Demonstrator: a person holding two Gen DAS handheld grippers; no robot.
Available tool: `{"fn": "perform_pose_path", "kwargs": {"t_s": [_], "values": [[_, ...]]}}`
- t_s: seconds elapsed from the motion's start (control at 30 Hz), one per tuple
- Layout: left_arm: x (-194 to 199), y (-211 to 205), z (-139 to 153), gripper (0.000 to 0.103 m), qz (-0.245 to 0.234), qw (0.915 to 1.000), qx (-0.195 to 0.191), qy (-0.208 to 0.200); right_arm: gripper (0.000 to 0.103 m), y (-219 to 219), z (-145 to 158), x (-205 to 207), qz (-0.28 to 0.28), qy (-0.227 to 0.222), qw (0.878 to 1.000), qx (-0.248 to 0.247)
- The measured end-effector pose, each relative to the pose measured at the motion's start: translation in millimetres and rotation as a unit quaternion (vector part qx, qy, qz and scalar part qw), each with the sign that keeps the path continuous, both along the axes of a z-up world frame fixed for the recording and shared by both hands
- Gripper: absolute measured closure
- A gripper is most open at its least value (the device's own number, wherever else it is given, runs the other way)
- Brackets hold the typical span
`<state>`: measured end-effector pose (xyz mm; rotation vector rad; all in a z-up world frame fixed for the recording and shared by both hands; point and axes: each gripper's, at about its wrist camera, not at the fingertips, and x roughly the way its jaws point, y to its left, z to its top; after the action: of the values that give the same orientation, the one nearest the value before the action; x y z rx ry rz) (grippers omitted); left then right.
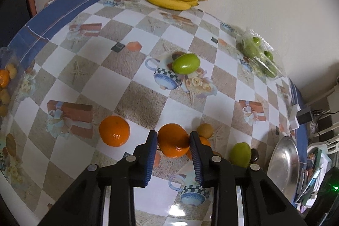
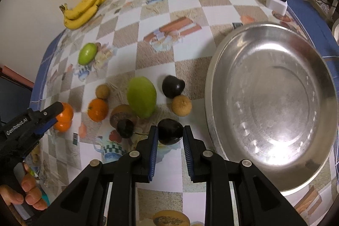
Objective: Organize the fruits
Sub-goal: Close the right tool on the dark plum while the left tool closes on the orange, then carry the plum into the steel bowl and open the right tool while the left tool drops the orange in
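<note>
The left gripper clamped an orange at lower centre. The right gripper closed around a dark plum beside the steel bowl.

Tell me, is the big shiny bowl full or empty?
Empty. In the right wrist view the metal bowl shows only its bare shiny bottom; all the fruit, like the dark plum between the right gripper fingers, sits outside it.

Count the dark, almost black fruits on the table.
3 dark fruits: one between the right gripper fingers, one just left, one beside the large green fruit; others may hide.
</note>
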<state>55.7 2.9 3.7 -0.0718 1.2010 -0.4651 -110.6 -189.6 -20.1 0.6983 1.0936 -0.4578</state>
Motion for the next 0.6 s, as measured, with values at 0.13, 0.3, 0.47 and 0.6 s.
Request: {"fn": "perform_pose_path", "kwargs": {"t_s": [0.13,0.3,0.47,0.6], "values": [[-3,-3,6,0.070,-0.005,0.9999,-0.002,-0.010,0.079,-3,10,-3,-0.007,-0.014,1.000,-0.006],[-8,-11,9,0.070,-0.018,0.9997,0.002,-0.015,0.079,-14,13,-12,-0.029,-0.015,0.999,-0.007],[-19,-26,11,0.070,-0.041,0.9989,0.006,-0.021,0.079,-34,14,-30,-0.067,-0.014,0.998,-0.006],[-32,-43,16,0.070,-0.071,0.9970,0.007,-0.028,0.079,-48,16,-43,-0.094,-0.014,0.995,-0.010]]}}
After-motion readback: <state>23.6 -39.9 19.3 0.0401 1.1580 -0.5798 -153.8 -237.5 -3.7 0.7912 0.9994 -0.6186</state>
